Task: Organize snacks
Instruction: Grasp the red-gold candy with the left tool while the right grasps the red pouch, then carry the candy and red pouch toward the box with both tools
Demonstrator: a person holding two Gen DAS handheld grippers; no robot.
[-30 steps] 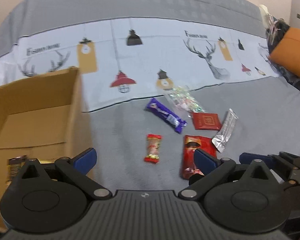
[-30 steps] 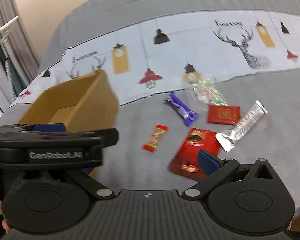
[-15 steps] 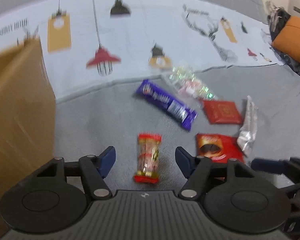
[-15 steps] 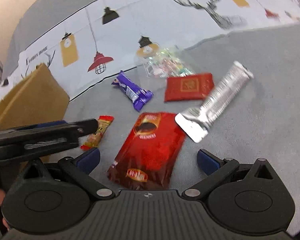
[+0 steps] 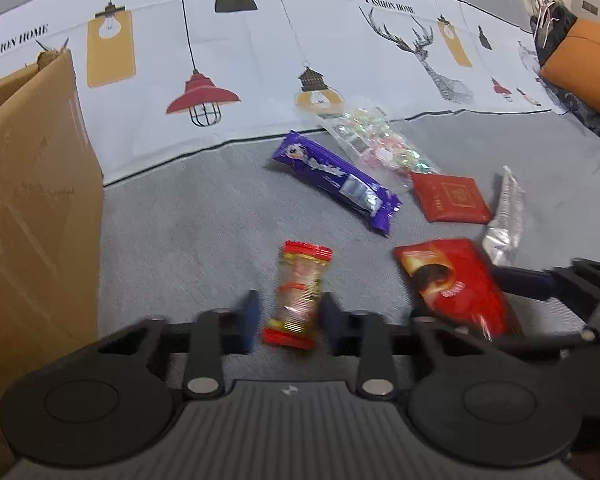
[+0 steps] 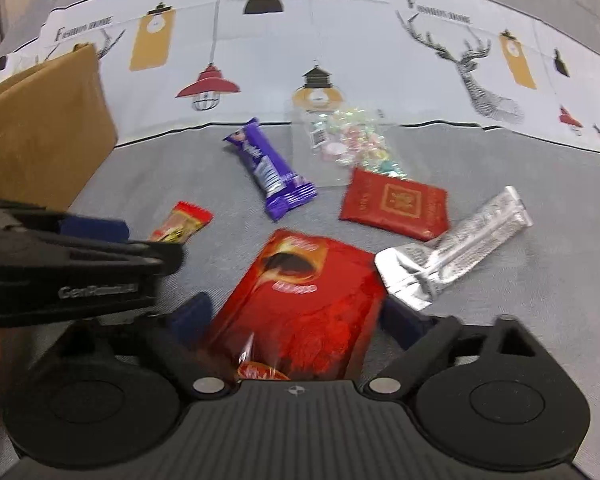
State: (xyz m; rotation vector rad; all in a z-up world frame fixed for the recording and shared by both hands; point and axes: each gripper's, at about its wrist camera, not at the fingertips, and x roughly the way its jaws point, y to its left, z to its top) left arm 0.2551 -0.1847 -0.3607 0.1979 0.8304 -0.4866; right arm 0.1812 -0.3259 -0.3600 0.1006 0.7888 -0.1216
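My left gripper (image 5: 289, 314) has closed in on a small red-and-gold candy (image 5: 298, 294) lying on the grey bedspread; its blue pads sit tight against both sides. My right gripper (image 6: 296, 320) straddles a large red snack bag (image 6: 300, 312), jaws close on either side, contact unclear. The candy also shows in the right wrist view (image 6: 182, 224), behind my left gripper. A purple bar (image 5: 336, 182), a clear bag of sweets (image 5: 376, 142), a red packet (image 5: 450, 198) and a silver wrapper (image 5: 506, 216) lie beyond.
A brown cardboard box (image 5: 32, 200) stands at the left, close to my left gripper. A white printed cloth (image 5: 260, 40) covers the far part of the bed. An orange cushion (image 5: 588, 64) lies at the far right.
Both grippers moved forward and down onto the snacks. The left jaws narrowed around the candy; the right jaws narrowed around the red bag.
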